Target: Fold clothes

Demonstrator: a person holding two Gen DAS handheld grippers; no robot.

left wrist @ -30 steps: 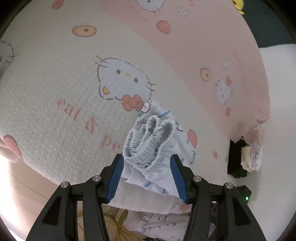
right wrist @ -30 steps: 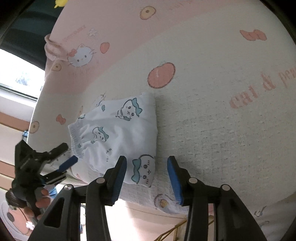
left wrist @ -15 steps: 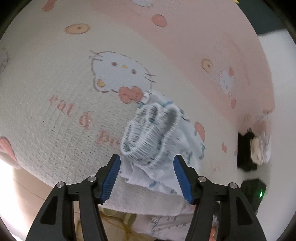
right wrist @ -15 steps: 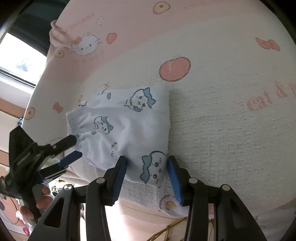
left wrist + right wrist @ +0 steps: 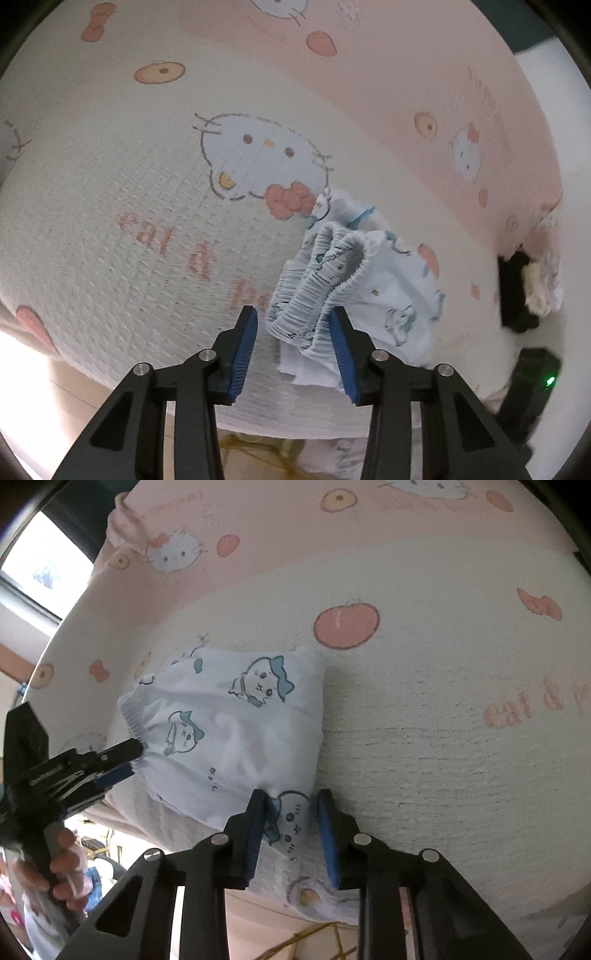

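Small pale-blue shorts [image 5: 229, 731] printed with cartoon animals lie folded on a cream and pink cat-print blanket [image 5: 443, 701]. My right gripper [image 5: 291, 830] straddles their near corner. Its jaws are closing; the left pad touches the cloth, and a thin gap shows at the right pad. In the left wrist view the shorts' gathered elastic waistband [image 5: 317, 291] stands bunched between the pads of my left gripper [image 5: 294, 345]. Those jaws are closing too; the right pad touches the elastic, the left pad stands just off it. The left gripper [image 5: 125, 762] also shows at the waistband end.
The blanket's [image 5: 129, 184] near edge drops off just below both grippers. A black object topped with cream cloth [image 5: 517, 295] and a black device with a green light [image 5: 535, 380] sit at the right. A person's hand [image 5: 62, 867] grips the left tool; a window [image 5: 40, 565] is far left.
Both pairs of jaws have narrowed. The right gripper, earlier beside the shorts' corner, now has that corner between its pads. The left gripper has sunk slightly over the waistband.
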